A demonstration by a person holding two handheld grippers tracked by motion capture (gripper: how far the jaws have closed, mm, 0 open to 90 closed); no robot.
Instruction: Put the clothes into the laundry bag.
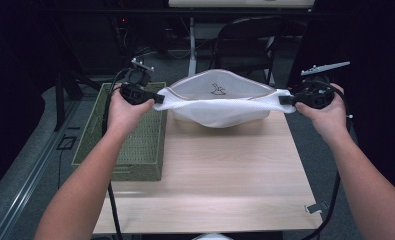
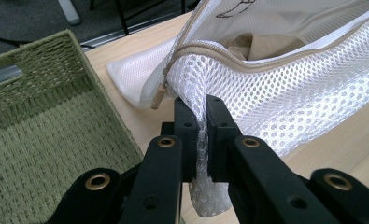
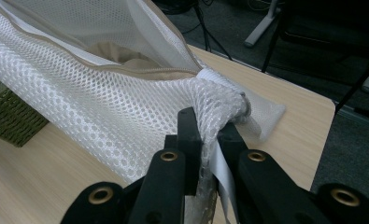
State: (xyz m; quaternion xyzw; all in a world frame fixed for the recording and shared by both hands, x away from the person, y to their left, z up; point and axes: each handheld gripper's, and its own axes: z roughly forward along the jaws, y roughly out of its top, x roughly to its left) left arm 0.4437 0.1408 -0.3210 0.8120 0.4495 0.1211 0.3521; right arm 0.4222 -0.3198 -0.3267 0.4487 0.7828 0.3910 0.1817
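Note:
A white mesh laundry bag (image 1: 220,106) with a tan zipper edge hangs stretched between my two grippers above the far half of the wooden table (image 1: 210,180). Its mouth gapes open and a small dark drawing shows on the inner wall. My left gripper (image 1: 157,98) is shut on the bag's left end, with mesh (image 2: 285,93) pinched between the jaws of the left gripper (image 2: 200,109). My right gripper (image 1: 284,100) is shut on the right end; bunched mesh (image 3: 102,112) sits between the jaws of the right gripper (image 3: 208,123). Something beige (image 3: 114,51) lies inside the bag.
A green woven basket (image 1: 135,145) stands on the table's left edge, right below my left hand, also seen as the basket (image 2: 46,130). A black chair (image 1: 250,45) stands beyond the table's far edge. The near half of the tabletop is bare wood.

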